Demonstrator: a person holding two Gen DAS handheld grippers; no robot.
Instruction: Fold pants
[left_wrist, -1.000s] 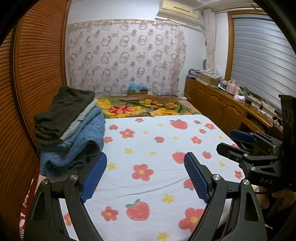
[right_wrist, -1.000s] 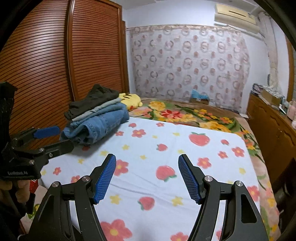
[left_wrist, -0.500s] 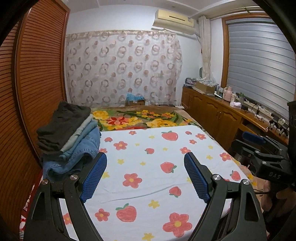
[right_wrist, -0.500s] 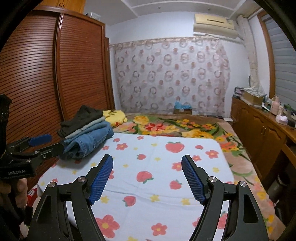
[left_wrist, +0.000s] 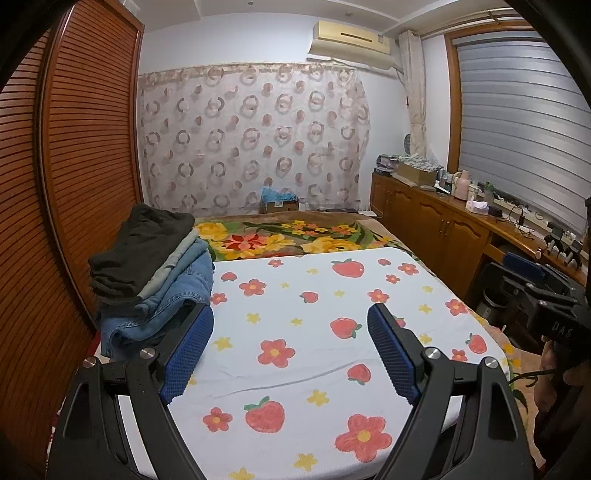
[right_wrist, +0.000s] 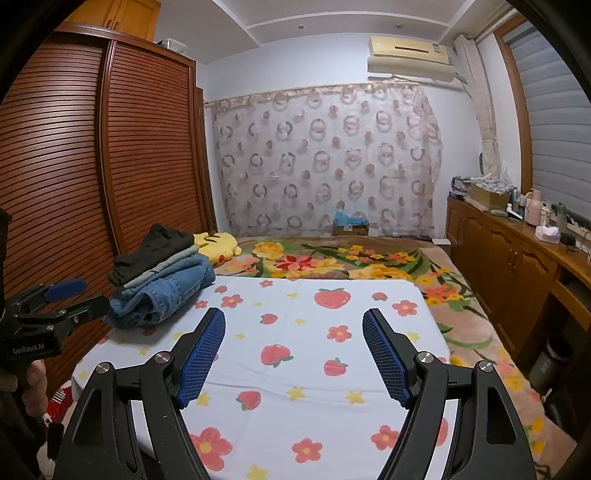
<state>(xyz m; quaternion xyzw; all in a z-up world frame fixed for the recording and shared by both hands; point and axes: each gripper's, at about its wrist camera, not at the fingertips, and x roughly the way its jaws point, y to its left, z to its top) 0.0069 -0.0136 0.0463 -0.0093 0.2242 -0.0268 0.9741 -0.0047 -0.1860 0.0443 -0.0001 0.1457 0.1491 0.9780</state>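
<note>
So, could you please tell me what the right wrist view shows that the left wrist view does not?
Only the right wrist view shows the yellow plush toy behind the stack, and the left tongs side-on. Only the left wrist view shows the right tongs from outside. Both show the folded pants stack, the strawberry-print sheet, the air conditioner and open, empty tongs.

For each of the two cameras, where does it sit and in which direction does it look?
Left wrist: sits on the left tool, looking across the bed sheet toward the curtain; the right tool and a hand show at right.
Right wrist: sits on the right tool, facing the same way; the left tool shows at left.
Both share the sheet, curtain and stack of folded pants; both tools are open and empty.
</note>
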